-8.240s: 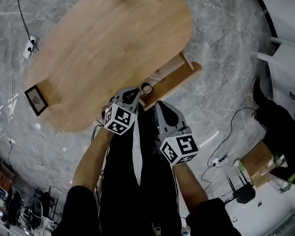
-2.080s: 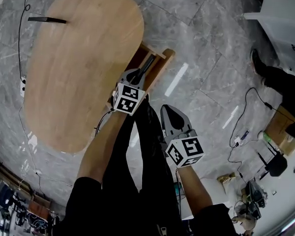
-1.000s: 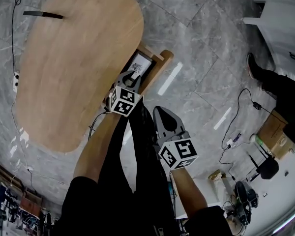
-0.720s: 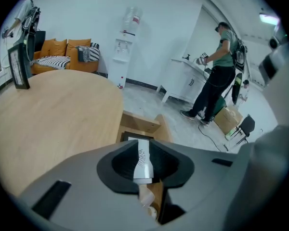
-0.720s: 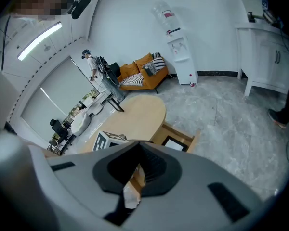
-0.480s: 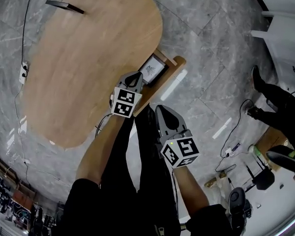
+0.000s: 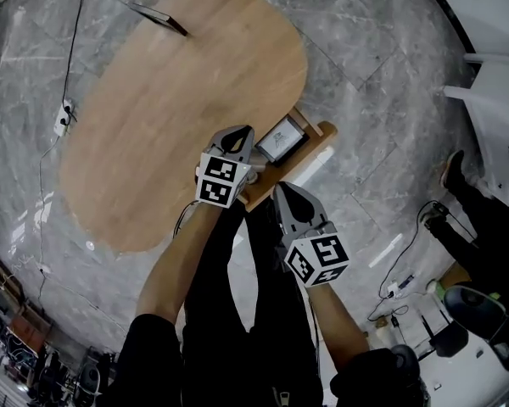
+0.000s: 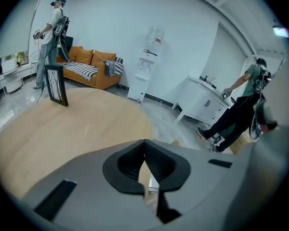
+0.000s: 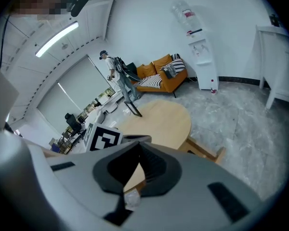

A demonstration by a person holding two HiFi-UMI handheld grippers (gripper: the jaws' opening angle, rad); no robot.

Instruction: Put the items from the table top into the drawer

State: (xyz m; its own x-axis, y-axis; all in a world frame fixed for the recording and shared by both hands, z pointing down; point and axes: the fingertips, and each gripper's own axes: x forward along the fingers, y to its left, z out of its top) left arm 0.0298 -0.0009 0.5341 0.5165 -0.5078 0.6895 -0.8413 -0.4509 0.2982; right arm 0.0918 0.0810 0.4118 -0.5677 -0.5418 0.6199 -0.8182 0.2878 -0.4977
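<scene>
the left gripper has its jaws pressed together with nothing between them; we read it as empty. it hangs over the near edge of the oval light-wood table, just beside the open wooden drawer. the right gripper also shows its jaws together and carries nothing; it sits on the near side of the drawer front

a black-framed picture with a pale print lies flat inside the drawer. a second dark picture frame stands upright at the far end of the table, well apart from both grippers. we judge it the last item to move

hazards from here:
- both claws are closed; reaching the upright frame without spreading the jaws first would push it, and it could topple or slide off the far edge
- we grip a thin frame edge; a shallow pinch may let it swing or slip in transit
- setting it on the frame already in the drawer may scratch the face below
- the drawer projects toward our legs; a bump could shut it early
</scene>
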